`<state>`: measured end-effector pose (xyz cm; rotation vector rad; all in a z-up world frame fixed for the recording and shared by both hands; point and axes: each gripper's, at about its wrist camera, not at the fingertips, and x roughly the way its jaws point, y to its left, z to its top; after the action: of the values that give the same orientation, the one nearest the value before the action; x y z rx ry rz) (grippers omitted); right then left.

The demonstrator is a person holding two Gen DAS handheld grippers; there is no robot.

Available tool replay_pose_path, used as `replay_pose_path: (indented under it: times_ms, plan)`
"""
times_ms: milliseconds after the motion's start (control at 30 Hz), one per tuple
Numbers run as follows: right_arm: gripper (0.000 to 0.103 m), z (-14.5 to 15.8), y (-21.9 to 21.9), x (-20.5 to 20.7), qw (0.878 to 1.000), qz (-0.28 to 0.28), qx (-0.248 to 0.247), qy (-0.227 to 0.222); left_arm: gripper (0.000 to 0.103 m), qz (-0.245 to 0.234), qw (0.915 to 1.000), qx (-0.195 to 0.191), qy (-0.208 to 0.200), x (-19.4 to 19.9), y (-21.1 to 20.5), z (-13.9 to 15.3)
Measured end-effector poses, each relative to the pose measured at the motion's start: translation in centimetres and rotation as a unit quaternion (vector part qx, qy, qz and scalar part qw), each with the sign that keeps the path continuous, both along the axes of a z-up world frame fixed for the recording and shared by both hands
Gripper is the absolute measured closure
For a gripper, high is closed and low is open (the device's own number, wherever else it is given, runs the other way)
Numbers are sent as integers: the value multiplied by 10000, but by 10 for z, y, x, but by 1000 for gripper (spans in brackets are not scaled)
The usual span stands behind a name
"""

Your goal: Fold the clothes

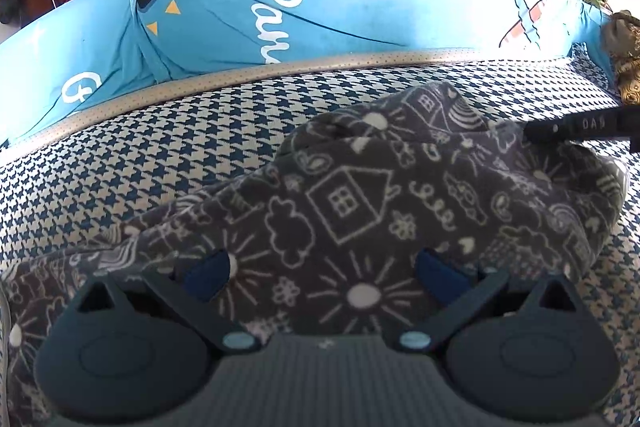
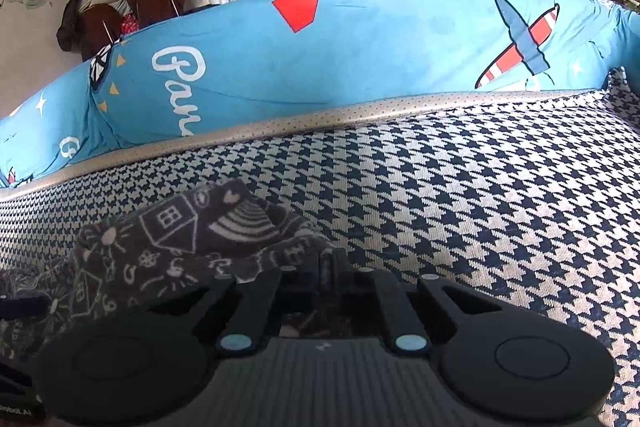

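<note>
Between our left tongs (image 1: 324, 273), spread wide, lay the grey doodle-print garment (image 1: 360, 203), rumpled on the houndstooth sofa seat (image 1: 160, 131). Our right tongs (image 2: 326, 267) were pressed together, pinching a fold of it, well short of the blue backrest cover (image 2: 360, 59) along the seat's far edge.

In the left wrist view, the grey doodle-print garment (image 1: 360, 203) runs off the lower left of the frame, its near edge hidden behind the left gripper (image 1: 324, 267) housing. The right gripper (image 1: 560, 129) enters from the right edge, only 1 dark finger showing. A brown furry object (image 1: 626, 59) at the right edge is cut off and cannot be identified. In the right wrist view, the right gripper's fingertips are buried in a fold of the garment (image 2: 180, 239). White script on the blue cushion (image 2: 320, 67) is cut short behind the seat.
</note>
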<state>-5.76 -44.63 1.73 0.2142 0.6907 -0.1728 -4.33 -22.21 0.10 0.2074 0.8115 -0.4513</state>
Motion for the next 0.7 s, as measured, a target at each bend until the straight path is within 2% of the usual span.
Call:
replay_pose_path:
  times_ms: [67,167,200,267,367,467,567,667,700]
  plan:
    - [95,2,1,1,10000,-23,-26,-67,0,-5,10000,15,7,0,0,0]
    - [95,-10,-1,10,9992,10,-43,400,0,12,10000,-9,60,1,0,-1]
    - [95,-12,-1,10,9992,-31,-35,387,0,18,10000,-14,72,1,0,-1]
    - [94,-5,0,8,9997,-73,-16,218,0,15,10000,-13,67,2,0,-1]
    - [87,10,0,5,9998,-150,-32,-113,0,27,10000,-15,62,1,0,-1]
    - [85,16,-1,10,9991,-32,226,-353,0,28,10000,-12,50,0,-1,-2]
    - [84,14,5,19,9984,173,357,-404,0,33,10000,-25,68,1,-1,-2]
    - [76,8,11,30,9980,322,375,-381,0,38,10000,-37,84,1,0,-2]
    - [70,7,12,33,9977,386,399,-394,0,35,10000,-37,82,1,0,-2]
